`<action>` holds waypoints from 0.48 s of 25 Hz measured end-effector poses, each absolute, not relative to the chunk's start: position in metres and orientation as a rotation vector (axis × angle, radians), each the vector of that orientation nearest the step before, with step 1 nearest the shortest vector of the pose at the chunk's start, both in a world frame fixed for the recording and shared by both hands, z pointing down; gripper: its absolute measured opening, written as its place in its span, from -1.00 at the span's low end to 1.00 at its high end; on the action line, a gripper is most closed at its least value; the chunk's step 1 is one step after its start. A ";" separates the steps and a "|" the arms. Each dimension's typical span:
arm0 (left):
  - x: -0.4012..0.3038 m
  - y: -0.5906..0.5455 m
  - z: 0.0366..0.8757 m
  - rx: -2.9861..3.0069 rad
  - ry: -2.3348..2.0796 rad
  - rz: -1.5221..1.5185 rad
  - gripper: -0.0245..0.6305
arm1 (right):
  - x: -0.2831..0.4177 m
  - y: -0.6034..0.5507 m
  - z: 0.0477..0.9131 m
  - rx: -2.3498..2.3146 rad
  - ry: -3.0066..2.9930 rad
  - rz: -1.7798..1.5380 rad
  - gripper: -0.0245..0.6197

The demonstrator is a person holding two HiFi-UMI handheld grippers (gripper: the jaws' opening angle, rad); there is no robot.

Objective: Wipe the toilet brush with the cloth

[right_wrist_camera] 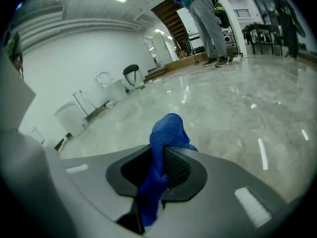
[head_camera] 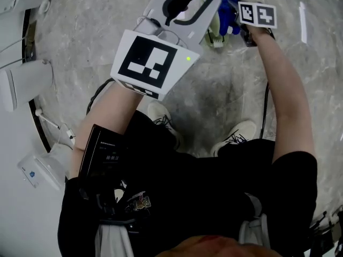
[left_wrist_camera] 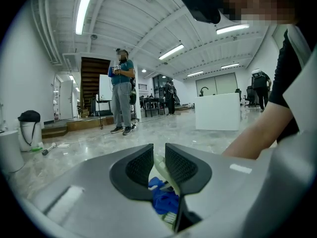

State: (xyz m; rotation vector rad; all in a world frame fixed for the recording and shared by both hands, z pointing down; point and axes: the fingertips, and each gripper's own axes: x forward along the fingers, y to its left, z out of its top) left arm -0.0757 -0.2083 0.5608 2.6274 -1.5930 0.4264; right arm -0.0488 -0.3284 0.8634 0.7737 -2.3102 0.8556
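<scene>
Close in front of the person's black-clad chest, the left gripper (head_camera: 208,7) is clenched on the pale green-white plastic toilet brush (head_camera: 215,33). In the left gripper view, its ribbed black jaws stand nearly together on the brush's pale handle (left_wrist_camera: 161,169), with white bristles just below. Touching the brush from the right, the right gripper (head_camera: 237,20) grasps a bunched blue woven cloth (head_camera: 229,4). In the right gripper view the cloth (right_wrist_camera: 168,130) is pinched between the black pads and bulges out above them. The same cloth (left_wrist_camera: 165,200) shows under the left gripper's jaws, against the brush. Below both tools, a pair of white sneakers (head_camera: 236,135) stands on the glossy grey marble floor (head_camera: 214,95). White toilet fixtures (head_camera: 27,82) line the wall to the person's left. Farther off stands a bin with a black lid (left_wrist_camera: 28,129), then a person in a teal top (left_wrist_camera: 121,90), and beyond them a white block counter (left_wrist_camera: 217,111).
</scene>
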 end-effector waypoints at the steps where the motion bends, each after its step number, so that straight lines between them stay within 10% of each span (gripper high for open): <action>1: -0.076 -0.208 0.562 2.625 -1.593 0.428 -0.69 | -0.028 -0.328 0.876 0.783 -2.265 0.805 -0.72; 12: -0.072 -0.220 0.555 2.636 -1.586 0.380 -0.69 | 0.034 -0.105 0.936 -0.120 -2.042 0.737 -0.72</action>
